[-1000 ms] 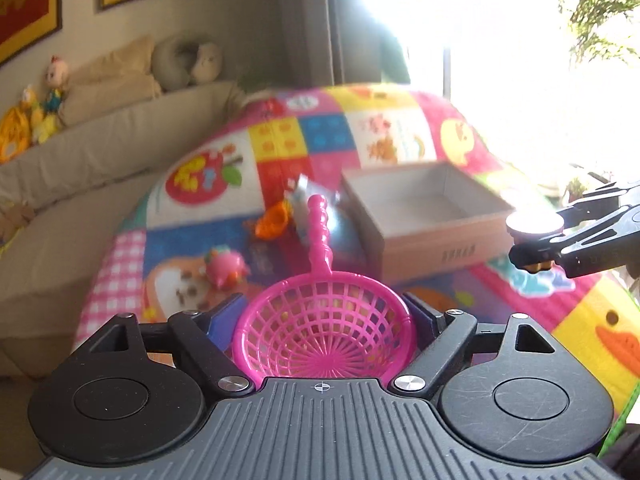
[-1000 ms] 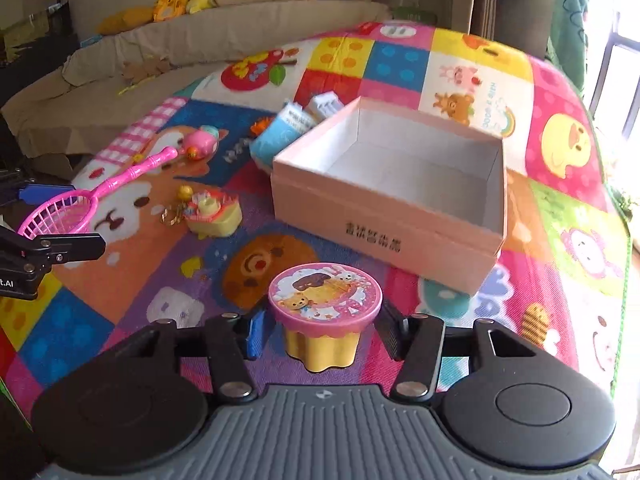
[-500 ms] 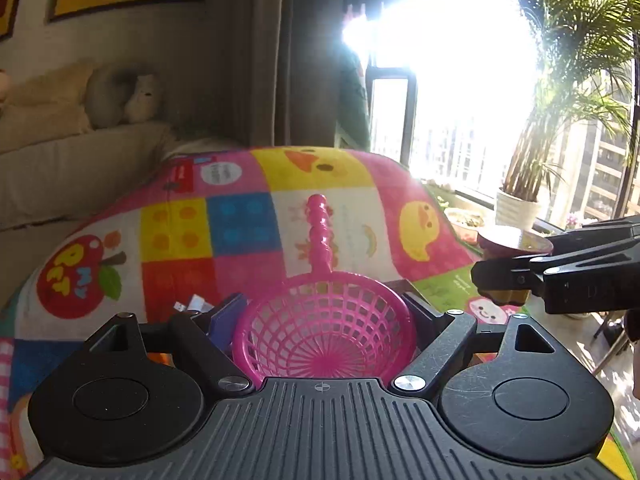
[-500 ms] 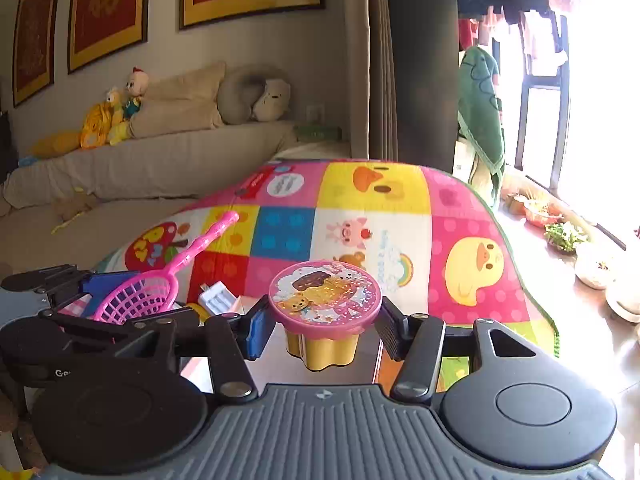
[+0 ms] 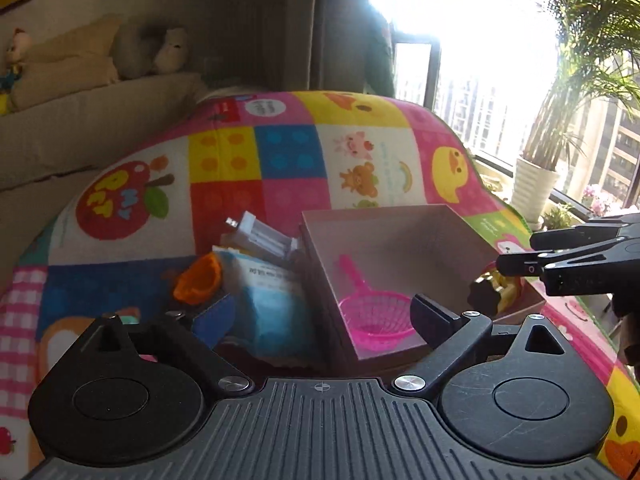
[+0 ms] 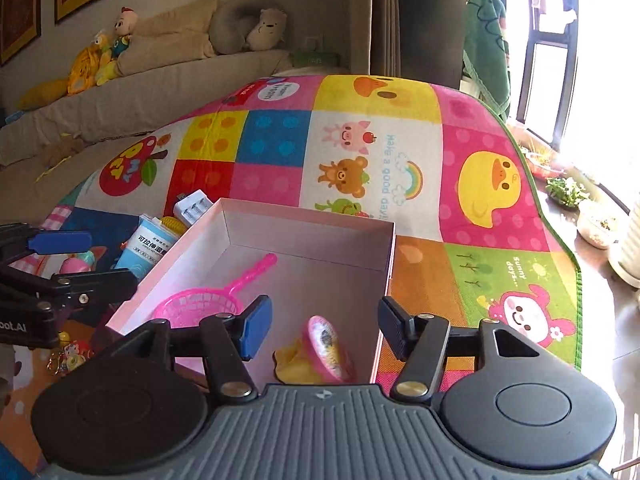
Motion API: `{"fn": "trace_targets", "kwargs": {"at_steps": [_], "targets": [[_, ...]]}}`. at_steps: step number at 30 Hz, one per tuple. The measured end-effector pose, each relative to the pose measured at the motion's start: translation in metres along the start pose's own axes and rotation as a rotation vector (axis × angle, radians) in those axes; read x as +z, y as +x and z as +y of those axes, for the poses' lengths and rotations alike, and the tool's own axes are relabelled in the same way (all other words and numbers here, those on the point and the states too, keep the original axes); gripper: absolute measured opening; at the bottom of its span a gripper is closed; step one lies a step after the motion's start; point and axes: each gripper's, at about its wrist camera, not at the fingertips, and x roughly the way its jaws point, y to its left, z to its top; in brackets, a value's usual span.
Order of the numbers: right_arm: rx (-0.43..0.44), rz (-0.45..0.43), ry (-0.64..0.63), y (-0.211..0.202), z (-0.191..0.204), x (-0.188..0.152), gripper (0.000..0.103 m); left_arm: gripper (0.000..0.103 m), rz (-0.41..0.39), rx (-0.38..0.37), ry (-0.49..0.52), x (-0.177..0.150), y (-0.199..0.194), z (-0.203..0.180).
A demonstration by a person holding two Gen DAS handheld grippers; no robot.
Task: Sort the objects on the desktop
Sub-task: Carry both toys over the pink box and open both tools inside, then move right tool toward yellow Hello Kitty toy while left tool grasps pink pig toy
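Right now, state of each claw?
Left claw: open, empty; pink strainer lies in the box.
Right claw: open, empty; pudding cup lies below.

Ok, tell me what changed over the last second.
Both tongs opened and let go: the left dropped the pink net into the box, the right dropped the cup, now on its side there. The clutter beside the box stayed put.
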Motion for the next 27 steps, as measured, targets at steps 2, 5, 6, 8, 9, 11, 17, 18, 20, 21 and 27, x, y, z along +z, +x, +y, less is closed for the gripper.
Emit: {"fn": "trace_targets", "kwargs": {"at_steps": [2,5,6,8,9,11,17,18,20,21,27], "targets": [[-0.014,-0.012,-0.032,-0.009,0.005,-0.006,0.062,0.099,0.028,0.034,0.013,-0.018,-0.014,0.013],[0.033,-0.012,-0.055,-0.021,0.017,-0.013,0.065,0.1,0.054,0.109,0.017,-0.041,-0.029,0.032],[0.064,-0.012,-0.062,-0.025,0.024,-0.014,0.067,0.1,0.065,0.149,-0.001,-0.046,-0.033,0.041],[0.133,-0.004,-0.083,-0.028,0.045,-0.018,0.072,0.1,0.081,0.222,-0.07,-0.051,-0.038,0.062],[0.18,0.012,-0.105,-0.027,0.059,-0.021,0.072,0.1,0.083,0.254,-0.112,-0.052,-0.04,0.073],[0.275,0.048,-0.164,-0.018,0.091,-0.03,0.072,0.1,0.08,0.307,-0.178,-0.051,-0.044,0.091],[0.381,0.064,-0.32,0.021,0.186,-0.055,0.071,0.1,0.05,0.327,-0.223,-0.045,-0.058,0.105],[0.381,0.072,-0.322,0.029,0.195,-0.055,0.071,0.1,0.05,0.319,-0.216,-0.044,-0.057,0.101],[0.364,0.104,-0.309,0.044,0.204,-0.056,0.069,0.1,0.048,0.296,-0.204,-0.043,-0.055,0.096],[0.357,0.126,-0.295,0.049,0.205,-0.055,0.064,0.101,0.045,0.284,-0.195,-0.043,-0.054,0.092],[0.354,0.135,-0.287,0.026,0.171,-0.066,0.058,0.101,0.043,0.21,-0.131,-0.036,-0.023,0.07]]}}
